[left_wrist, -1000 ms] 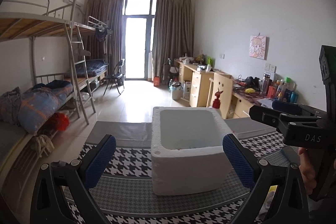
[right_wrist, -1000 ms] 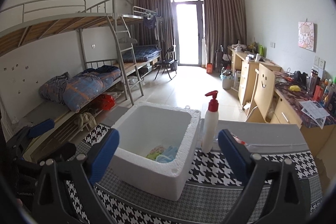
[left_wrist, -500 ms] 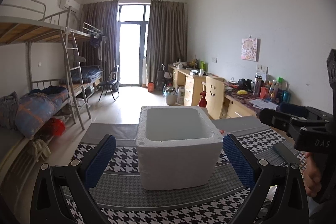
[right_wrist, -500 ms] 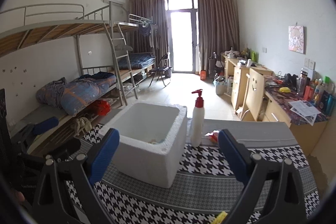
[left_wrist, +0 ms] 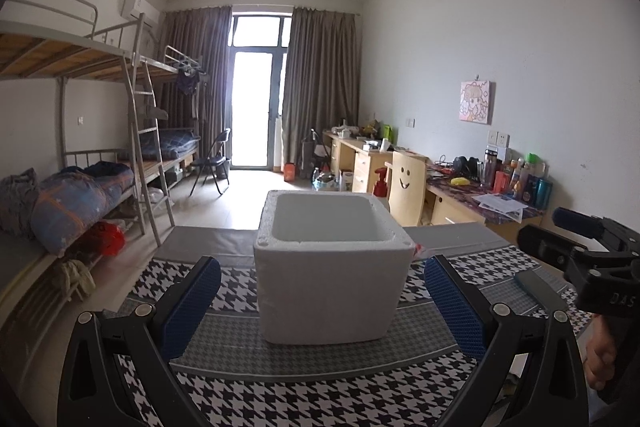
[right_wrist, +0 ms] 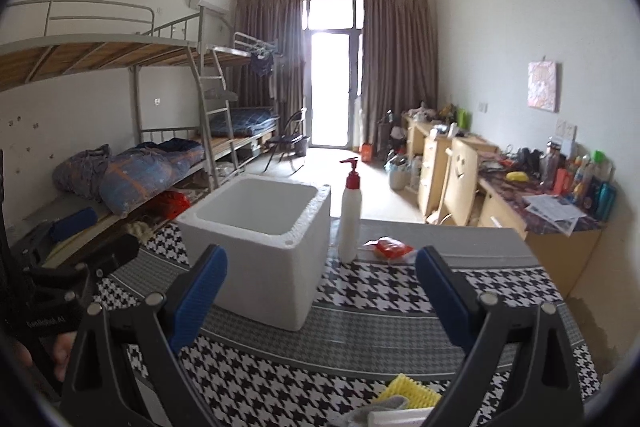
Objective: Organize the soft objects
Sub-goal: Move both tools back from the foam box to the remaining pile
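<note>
Left claw [left_wrist: 322, 301] wide open (empty), right claw [right_wrist: 320, 291] likewise

A: How many things sit around the foam box [right_wrist: 260, 251]?
B: One pump bottle [right_wrist: 349, 219] just beside it, one red packet [right_wrist: 390, 248] past the bottle, one yellow sponge [right_wrist: 408, 389] nearer the camera
A: And boxes?
B: One
</note>
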